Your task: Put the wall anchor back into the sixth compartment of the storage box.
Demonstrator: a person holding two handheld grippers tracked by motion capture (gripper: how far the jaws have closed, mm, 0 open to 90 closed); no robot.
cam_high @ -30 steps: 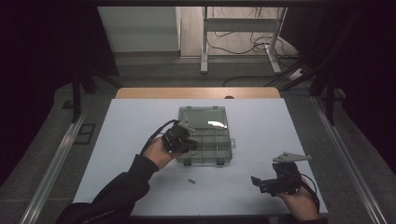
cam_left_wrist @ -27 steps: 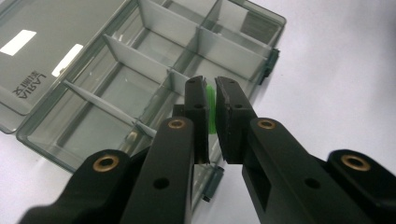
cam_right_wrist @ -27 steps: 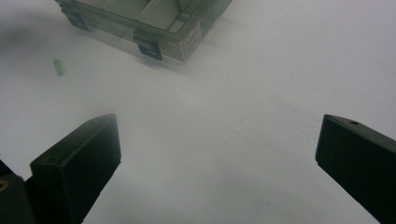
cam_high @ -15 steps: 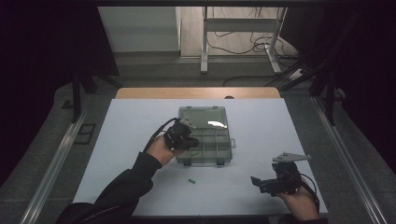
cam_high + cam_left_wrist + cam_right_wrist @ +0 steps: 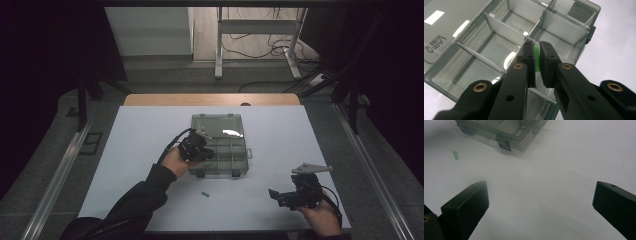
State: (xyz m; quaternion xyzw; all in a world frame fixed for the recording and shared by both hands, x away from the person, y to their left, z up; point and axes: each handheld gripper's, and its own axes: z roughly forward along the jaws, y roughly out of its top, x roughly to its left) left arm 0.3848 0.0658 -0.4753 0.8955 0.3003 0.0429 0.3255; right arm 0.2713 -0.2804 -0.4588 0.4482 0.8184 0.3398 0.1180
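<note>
Green piece (image 5: pixel 537 55) pinched in left hand-held gripper (image 5: pixel 537 53) over divided organiser box (image 5: pixel 235 145); right hand-held gripper (image 5: pixel 540 202) spread wide, green bit (image 5: pixel 455 155) lying near box.

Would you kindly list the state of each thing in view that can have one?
Organizer box: lid open, compartments look empty.
Left hand-held gripper: shut on green piece, above the box.
Right hand-held gripper: open, empty, over the table.
Loose green piece: lying on the table.

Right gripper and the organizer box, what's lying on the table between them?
Mostly bare white table; the right gripper view shows open table from the right gripper up to the organizer box, with one small green piece off left.
</note>
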